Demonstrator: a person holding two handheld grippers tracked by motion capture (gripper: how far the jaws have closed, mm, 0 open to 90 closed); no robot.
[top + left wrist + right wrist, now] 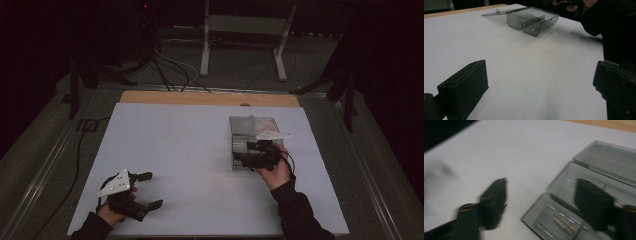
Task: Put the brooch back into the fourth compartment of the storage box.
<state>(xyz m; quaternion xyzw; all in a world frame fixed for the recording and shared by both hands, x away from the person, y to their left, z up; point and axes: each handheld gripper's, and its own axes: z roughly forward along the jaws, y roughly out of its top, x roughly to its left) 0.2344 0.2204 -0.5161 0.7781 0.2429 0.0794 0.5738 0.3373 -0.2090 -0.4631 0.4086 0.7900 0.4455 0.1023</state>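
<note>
The right tongs (248, 152), spread wide and empty, hover over the open clear box (243, 131), seemingly reaching for the small gold piece (563, 223) inside, while the left tongs (148, 190) wait wide open and empty on the surface (175, 150).

The high view sits above the near edge, looking forward and down over the whole desk (200, 150). The left gripper view hugs the surface low down, facing the clear box (532, 20) at about 1 o'clock. The right gripper view is blurry, apparently right over that box (584, 202). All three share it.
</note>
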